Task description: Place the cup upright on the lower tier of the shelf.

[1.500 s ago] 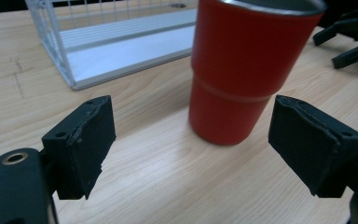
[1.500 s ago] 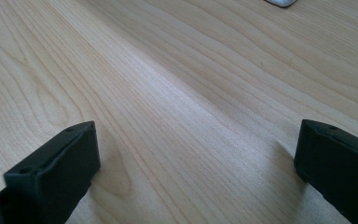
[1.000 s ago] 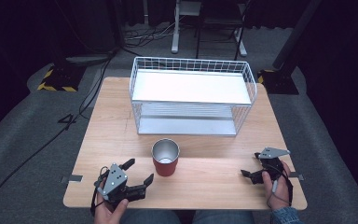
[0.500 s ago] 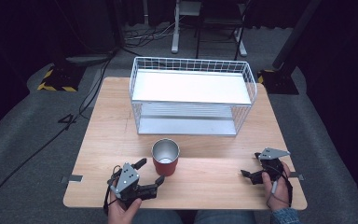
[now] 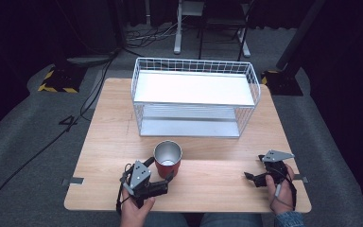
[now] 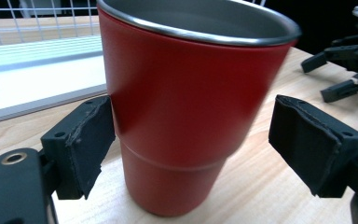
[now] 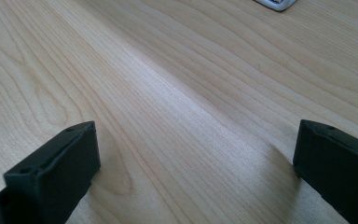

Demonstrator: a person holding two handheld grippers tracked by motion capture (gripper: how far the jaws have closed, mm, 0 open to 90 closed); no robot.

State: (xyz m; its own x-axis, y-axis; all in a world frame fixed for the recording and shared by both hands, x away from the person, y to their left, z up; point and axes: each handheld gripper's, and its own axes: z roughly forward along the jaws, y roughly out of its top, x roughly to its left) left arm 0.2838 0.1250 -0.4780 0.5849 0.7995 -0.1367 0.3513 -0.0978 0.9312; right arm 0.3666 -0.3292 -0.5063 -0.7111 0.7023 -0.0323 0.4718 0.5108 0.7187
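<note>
A red metal cup (image 5: 167,166) with a bare steel rim stands upright on the wooden table (image 5: 113,137), near its front edge. My left gripper (image 5: 160,169) is open, with one jaw on each side of the cup. In the left gripper view the cup (image 6: 186,107) stands close between the jaws. One pad (image 6: 89,140) sits right at its wall and the other pad (image 6: 313,144) stands clear of it. My right gripper (image 5: 254,168) rests open at the front right, a hand holding it. Between its pads (image 7: 60,163) lies bare wood.
A white wire rack (image 5: 194,61) with two shelves stands behind the cup, in the middle of the table's far half. The right gripper (image 6: 349,60) appears far off in the left gripper view. Dark floor, cables and stands surround the table.
My left gripper has moved right and forward to the cup, so its jaws now flank it. The right gripper has stayed in place.
</note>
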